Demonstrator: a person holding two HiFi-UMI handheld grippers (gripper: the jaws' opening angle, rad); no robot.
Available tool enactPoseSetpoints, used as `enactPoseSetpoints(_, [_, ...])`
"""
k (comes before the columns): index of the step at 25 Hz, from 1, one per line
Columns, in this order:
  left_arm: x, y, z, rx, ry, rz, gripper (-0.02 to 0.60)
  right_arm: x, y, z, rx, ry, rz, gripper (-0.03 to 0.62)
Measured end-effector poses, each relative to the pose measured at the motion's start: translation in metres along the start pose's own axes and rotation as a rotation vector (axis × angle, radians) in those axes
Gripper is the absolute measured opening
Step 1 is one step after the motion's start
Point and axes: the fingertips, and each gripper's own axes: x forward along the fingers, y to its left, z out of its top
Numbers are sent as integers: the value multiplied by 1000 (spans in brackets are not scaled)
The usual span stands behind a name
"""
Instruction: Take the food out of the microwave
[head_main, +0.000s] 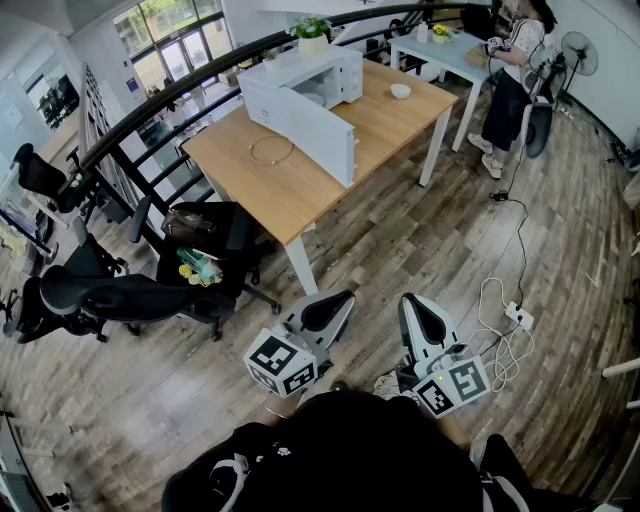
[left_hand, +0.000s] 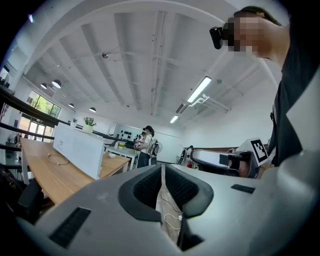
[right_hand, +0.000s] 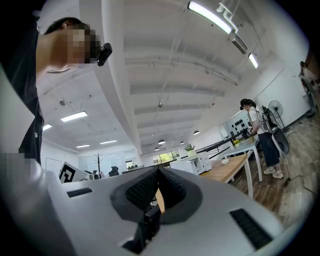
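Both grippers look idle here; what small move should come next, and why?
Probably step toward the wooden table, bringing both grippers up to the microwave. Its door already stands open, yet the left gripper and right gripper, jaws shut and empty, hang over the floor, well short of it.

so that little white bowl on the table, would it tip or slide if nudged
The bowl looks low and wide, so it would probably slide rather than tip. The wooden table looks smooth, so sliding seems easy. It may be ceramic and breakable; too small to tell.
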Motion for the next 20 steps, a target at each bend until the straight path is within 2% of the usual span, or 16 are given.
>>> enactPoseSetpoints(11, [-3,10,-6,-21,11,3,32,4,0,-4,18,0,-22,0])
enactPoseSetpoints(20, [18,14,-14,-50,37,-8,32,7,-21,-8,84,2,-24,0])
